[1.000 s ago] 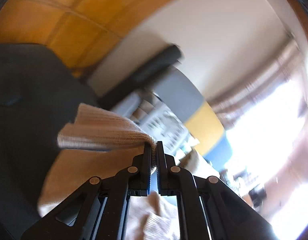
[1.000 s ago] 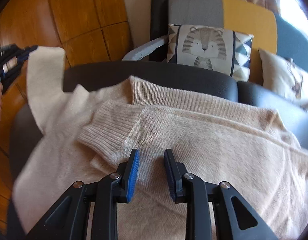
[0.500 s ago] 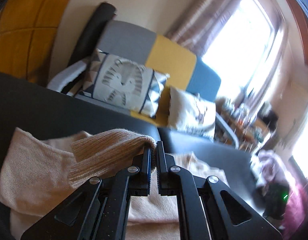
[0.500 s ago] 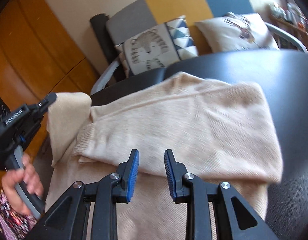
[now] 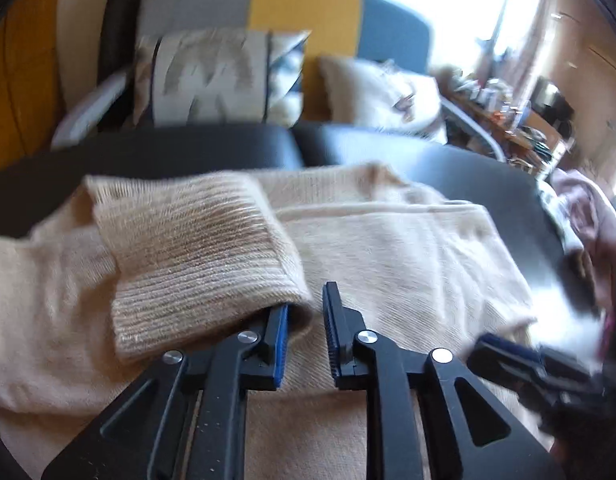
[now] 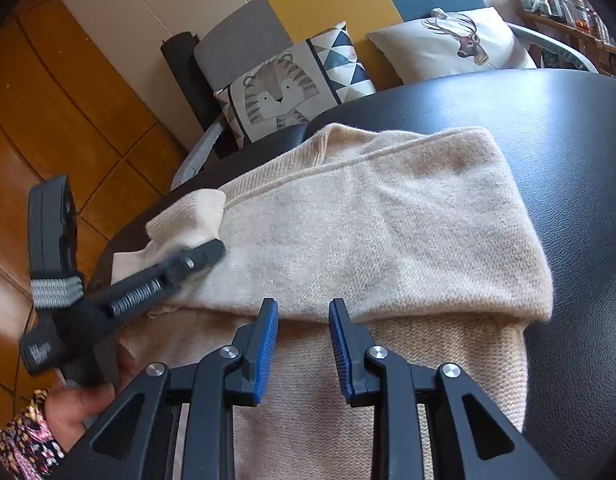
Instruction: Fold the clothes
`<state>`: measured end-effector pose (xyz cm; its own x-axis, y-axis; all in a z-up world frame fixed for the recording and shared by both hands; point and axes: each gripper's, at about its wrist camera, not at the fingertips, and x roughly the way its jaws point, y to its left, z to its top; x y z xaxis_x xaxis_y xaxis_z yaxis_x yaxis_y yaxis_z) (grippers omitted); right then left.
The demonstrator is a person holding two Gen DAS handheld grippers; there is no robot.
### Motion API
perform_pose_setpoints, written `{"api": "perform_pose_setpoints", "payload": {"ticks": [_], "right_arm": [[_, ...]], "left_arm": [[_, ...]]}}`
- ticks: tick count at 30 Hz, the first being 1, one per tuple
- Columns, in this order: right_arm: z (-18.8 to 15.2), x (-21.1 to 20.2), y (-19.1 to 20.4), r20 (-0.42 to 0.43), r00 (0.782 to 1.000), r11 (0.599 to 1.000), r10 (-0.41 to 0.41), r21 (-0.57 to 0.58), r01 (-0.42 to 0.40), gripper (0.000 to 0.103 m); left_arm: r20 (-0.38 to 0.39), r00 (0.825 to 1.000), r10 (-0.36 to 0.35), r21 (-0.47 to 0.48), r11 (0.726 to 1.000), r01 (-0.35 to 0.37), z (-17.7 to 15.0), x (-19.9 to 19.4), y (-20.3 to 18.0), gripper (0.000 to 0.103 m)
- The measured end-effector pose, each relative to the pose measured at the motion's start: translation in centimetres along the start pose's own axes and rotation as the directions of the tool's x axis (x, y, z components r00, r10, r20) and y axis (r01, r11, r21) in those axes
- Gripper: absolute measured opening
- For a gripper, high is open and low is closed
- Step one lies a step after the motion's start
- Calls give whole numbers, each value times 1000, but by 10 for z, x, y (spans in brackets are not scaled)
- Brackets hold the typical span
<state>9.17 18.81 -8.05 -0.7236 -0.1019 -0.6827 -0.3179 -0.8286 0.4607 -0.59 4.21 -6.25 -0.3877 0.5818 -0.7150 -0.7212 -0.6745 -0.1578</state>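
Beige sweater (image 6: 368, 240) folded on black table (image 6: 568, 128), before tiger cushion (image 6: 283, 92). Left gripper (image 5: 305, 336) jaws just opened, ribbed cuff (image 5: 199, 264) draped over left finger, unclamped. Right gripper (image 6: 303, 344) parted above sweater, empty.

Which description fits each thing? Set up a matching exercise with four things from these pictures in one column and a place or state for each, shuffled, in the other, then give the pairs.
Things:
1. beige sweater
2. tiger cushion
3. left gripper
4. deer cushion

Descriptions:
A. jaws apart beside a ribbed cuff
B. on the sofa, against the yellow panel
C. lying on the black surface
D. on the sofa, below the blue panel

Pairs: 1-C, 2-B, 3-A, 4-D
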Motion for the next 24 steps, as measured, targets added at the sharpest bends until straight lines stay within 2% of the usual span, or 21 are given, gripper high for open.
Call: {"api": "perform_pose_setpoints", "payload": {"ticks": [1, 3, 4, 6, 8, 9, 10, 12, 13, 15, 16, 18, 20, 21, 22, 24], "right_arm": [[-1, 0, 1, 1, 1000, 1000, 0, -4, 0, 26], [0, 0, 7, 7, 1000, 1000, -10, -28, 10, 26], [1, -1, 10, 9, 1000, 999, -15, -42, 16, 26], [3, -1, 21, 18, 1000, 996, -17, -88, 19, 26], [5, -4, 36, 36, 999, 989, -15, -149, 20, 26], [5, -3, 45, 42, 999, 982, -7, -190, 15, 26], [6, -1, 55, 41, 999, 973, 0, -232, 9, 26], [5, 6, 82, 38, 999, 938, 9, -347, 5, 26], [4, 10, 95, 37, 999, 915, 12, -404, 4, 26], [-3, 23, 126, 35, 999, 836, -2, -548, 21, 26], [-9, 30, 140, 59, 998, 778, -35, -625, 64, 26], [-21, 49, 165, 136, 982, 623, -134, -759, 190, 26], [-32, 70, 183, 213, 953, 449, -218, -844, 291, 26], [-36, 78, 187, 232, 944, 390, -236, -867, 311, 26], [-40, 87, 190, 242, 936, 337, -256, -885, 321, 26], [-46, 102, 193, 241, 930, 275, -276, -908, 316, 26]], "left_arm": [[9, 1000, -11, 23, 1000, 11, -5, -8, -3, 47], [29, 999, -34, 66, 997, 32, -15, -24, -9, 50], [66, 997, -37, 75, 997, 32, -20, -35, -6, 50], [166, 986, -5, 46, 999, -3, -32, -60, 9, 54], [248, 966, 67, -47, 997, -58, -39, -78, 37, 67], [279, 952, 130, -121, 988, -99, -42, -85, 57, 73], [292, 937, 194, -194, 971, -140, -44, -89, 76, 74], [256, 911, 323, -367, 905, -217, -46, -91, 124, 74], [231, 908, 351, -420, 877, -232, -48, -90, 143, 74], [167, 906, 390, -504, 823, -262, -54, -85, 176, 74], [143, 907, 397, -529, 805, -269, -58, -82, 186, 74], [125, 925, 358, -572, 788, -227, -68, -76, 199, 74], [147, 935, 324, -589, 788, -180, -75, -74, 202, 74], [153, 935, 319, -588, 790, -173, -77, -73, 202, 74], [157, 936, 315, -586, 793, -168, -79, -71, 202, 74], [137, 943, 303, -578, 798, -173, -80, -65, 202, 74]]}}
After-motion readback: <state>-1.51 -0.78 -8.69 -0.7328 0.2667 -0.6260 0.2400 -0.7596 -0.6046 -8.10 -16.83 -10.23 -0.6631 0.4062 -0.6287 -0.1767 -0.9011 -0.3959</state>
